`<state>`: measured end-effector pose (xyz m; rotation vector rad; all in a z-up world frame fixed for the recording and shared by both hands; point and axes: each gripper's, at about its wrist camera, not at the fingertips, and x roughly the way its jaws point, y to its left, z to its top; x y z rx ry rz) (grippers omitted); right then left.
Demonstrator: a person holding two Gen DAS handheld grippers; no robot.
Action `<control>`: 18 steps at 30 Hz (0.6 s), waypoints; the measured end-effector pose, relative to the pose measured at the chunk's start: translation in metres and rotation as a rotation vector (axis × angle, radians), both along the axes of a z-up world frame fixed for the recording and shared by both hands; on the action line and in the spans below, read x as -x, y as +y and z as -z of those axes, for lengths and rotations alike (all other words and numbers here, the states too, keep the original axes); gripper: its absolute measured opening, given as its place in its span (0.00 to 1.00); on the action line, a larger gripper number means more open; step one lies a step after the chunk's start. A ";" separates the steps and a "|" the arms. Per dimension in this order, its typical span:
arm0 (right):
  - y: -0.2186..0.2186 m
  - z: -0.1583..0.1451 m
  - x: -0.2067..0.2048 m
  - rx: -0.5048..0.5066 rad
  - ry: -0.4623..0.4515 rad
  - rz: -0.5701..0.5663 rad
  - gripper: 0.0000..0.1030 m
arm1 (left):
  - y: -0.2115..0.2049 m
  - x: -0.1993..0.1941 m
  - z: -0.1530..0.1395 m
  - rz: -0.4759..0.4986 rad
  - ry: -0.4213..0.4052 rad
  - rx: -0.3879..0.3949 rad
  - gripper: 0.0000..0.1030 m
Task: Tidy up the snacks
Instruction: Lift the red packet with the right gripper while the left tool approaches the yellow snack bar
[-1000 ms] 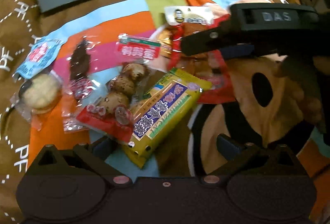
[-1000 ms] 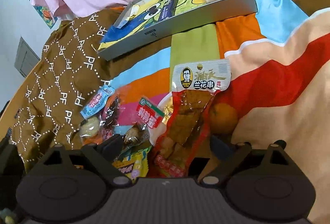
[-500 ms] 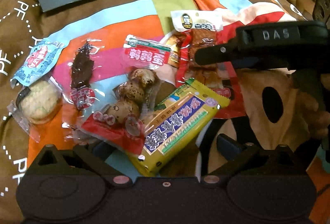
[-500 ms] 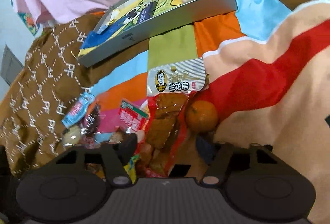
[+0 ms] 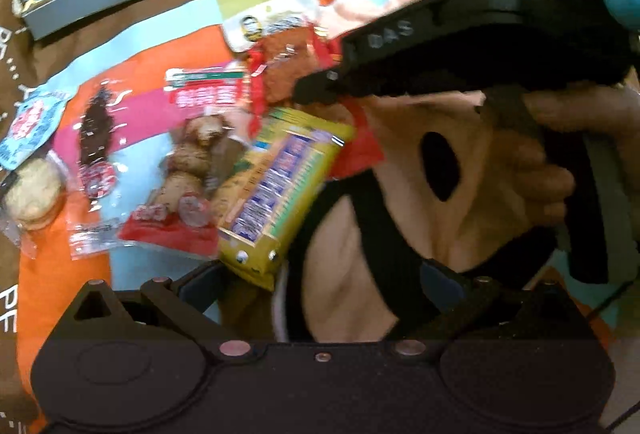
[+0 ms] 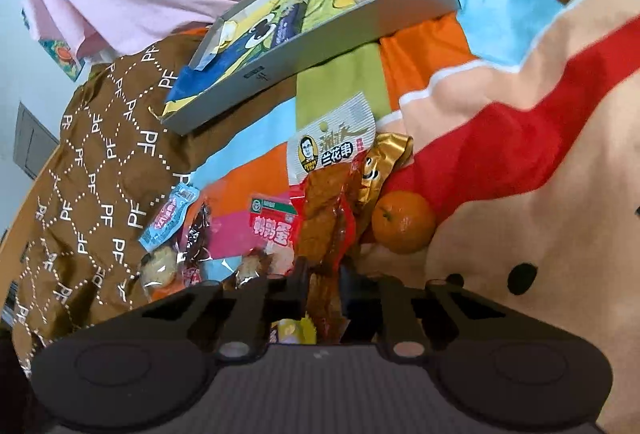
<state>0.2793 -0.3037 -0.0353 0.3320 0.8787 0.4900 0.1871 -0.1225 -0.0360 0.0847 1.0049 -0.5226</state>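
Right gripper [image 6: 322, 286] fingers have clenched on one red skewer packet [image 6: 324, 218]; left gripper's [image 5: 320, 274] released.

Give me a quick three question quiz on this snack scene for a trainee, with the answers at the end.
1. True or false: the right gripper has its jaws shut on the red tofu-skewer packet.
2. Which fruit lies right of that packet? A. tangerine B. banana
3. Fill in: the left gripper's jaws are ____.

Key: 1 true. 2 A, the tangerine. 3 open, with nothing between them.
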 end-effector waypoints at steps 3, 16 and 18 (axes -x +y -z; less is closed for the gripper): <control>-0.001 -0.012 0.005 0.059 -0.065 -0.002 0.15 | -0.007 0.004 -0.004 0.023 -0.012 -0.003 0.99; -0.017 -0.033 0.013 0.125 -0.141 -0.037 0.14 | -0.010 -0.027 -0.011 0.021 -0.125 -0.059 0.96; -0.015 -0.032 0.014 0.131 -0.139 -0.054 0.14 | -0.007 -0.035 -0.007 0.009 -0.099 -0.055 0.92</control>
